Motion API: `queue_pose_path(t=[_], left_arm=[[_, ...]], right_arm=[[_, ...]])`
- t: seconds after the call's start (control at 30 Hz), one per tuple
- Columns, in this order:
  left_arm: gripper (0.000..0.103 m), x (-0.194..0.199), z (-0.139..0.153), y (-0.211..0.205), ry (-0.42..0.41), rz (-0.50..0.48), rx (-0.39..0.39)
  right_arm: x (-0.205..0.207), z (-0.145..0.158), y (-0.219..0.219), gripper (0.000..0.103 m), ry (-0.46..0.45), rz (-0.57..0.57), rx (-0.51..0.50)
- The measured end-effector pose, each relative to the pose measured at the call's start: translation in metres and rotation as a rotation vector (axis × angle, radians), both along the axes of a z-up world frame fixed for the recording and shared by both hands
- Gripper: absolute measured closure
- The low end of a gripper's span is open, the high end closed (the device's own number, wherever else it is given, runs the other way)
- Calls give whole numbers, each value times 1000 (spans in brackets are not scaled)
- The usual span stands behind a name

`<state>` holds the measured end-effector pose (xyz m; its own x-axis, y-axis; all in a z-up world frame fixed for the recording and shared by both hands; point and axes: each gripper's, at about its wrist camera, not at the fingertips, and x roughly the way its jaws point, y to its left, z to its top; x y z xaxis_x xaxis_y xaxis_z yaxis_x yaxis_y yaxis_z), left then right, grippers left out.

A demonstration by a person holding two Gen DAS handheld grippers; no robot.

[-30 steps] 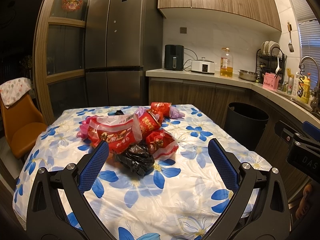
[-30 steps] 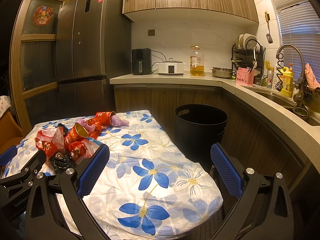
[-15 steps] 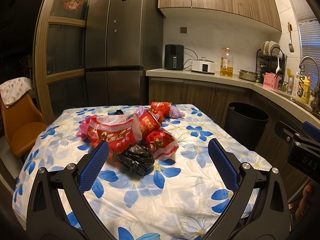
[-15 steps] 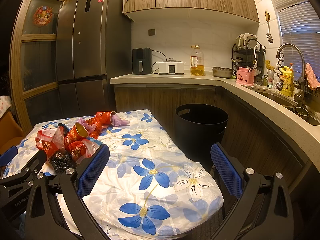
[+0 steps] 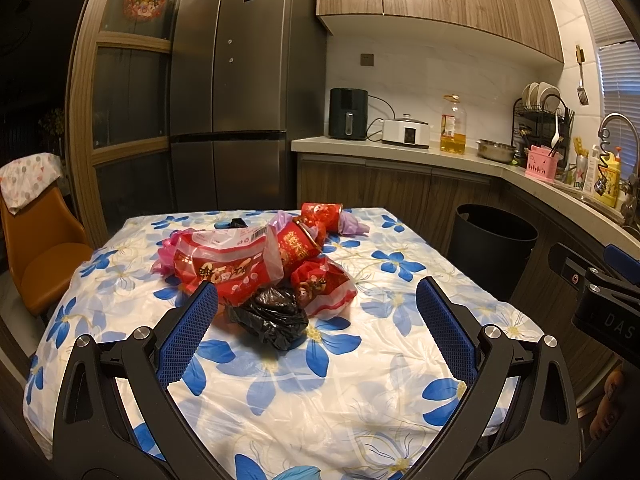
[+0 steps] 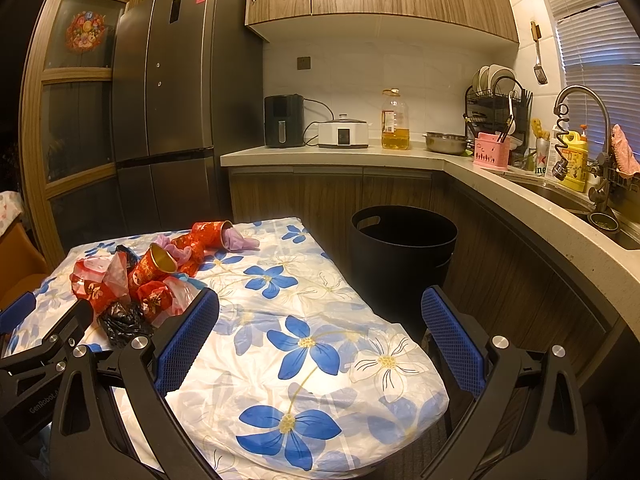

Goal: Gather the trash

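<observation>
Trash sits heaped near the middle of a table covered in a white cloth printed with blue flowers [image 5: 340, 392]: a crumpled black plastic bag [image 5: 272, 316] at the near edge of the pile, touching a red-and-white printed plastic wrapper [image 5: 224, 264] behind it and a smaller red crumpled wrapper [image 5: 322, 286] beside it. Farther back lie red-and-gold paper cups [image 5: 298, 246] on their sides, one with a pale purple plastic scrap [image 5: 352, 226] at its mouth. The left gripper [image 5: 316, 332] hovers above the cloth just short of the black bag, its blue-padded fingers spread wide and holding nothing. The right gripper [image 6: 320, 340] hangs over the table's right edge, fingers likewise wide apart and empty, well apart from the pile. A round black trash bin [image 6: 404, 256] stands on the floor between the table and the wooden kitchen cabinets [image 6: 332, 192]. A dark steel refrigerator [image 5: 244, 96] rises behind the table.
</observation>
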<state>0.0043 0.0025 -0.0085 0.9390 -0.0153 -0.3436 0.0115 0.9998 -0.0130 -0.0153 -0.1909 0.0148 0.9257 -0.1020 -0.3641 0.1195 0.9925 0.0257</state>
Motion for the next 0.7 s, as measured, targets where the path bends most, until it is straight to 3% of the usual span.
queue_pose_path(t=[0.7], left_arm=[[5,3,-11,-1,17,7,-9]], right_arm=[[11,-7,-1,5,16,14,15]])
